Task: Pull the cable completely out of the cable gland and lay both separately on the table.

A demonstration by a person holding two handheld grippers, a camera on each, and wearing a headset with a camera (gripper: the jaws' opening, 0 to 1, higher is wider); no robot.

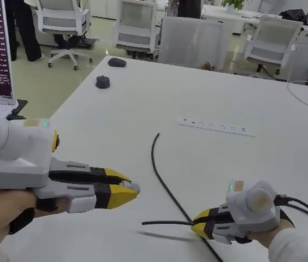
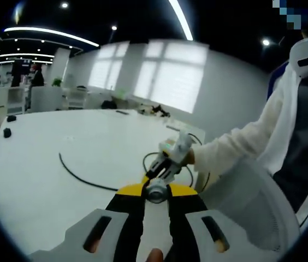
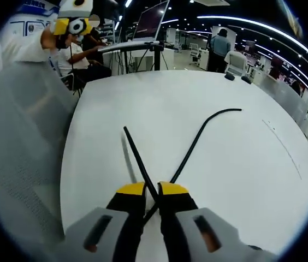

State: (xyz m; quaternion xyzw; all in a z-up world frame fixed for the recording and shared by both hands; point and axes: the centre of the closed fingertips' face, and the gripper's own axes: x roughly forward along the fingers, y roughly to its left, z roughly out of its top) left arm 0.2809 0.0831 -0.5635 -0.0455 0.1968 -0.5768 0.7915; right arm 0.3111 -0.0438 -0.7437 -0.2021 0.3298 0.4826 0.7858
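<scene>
- Your left gripper (image 1: 129, 184) is up over the white table (image 1: 241, 93). Its jaws pinch the small silver cable gland (image 2: 157, 193).
- Your right gripper (image 3: 151, 188) is down low by the table. Its jaws squeeze the black cable (image 3: 197, 137).
- The cable is out of the gland. Its long part lies on the table, and a short end sticks out past the jaws.

The table (image 1: 225, 98) is plain white, and the cable (image 1: 155, 166) is black. The left gripper (image 1: 134, 188) and right gripper (image 1: 196, 222) are pale grey, their black jaws tipped yellow, each with a small green light. The cable gland (image 2: 155, 192) is silvery grey. At far left, the nearer mouse (image 1: 102, 82) and farther mouse (image 1: 117, 62) are dark grey. The power strip (image 1: 215, 126) is white.
</scene>
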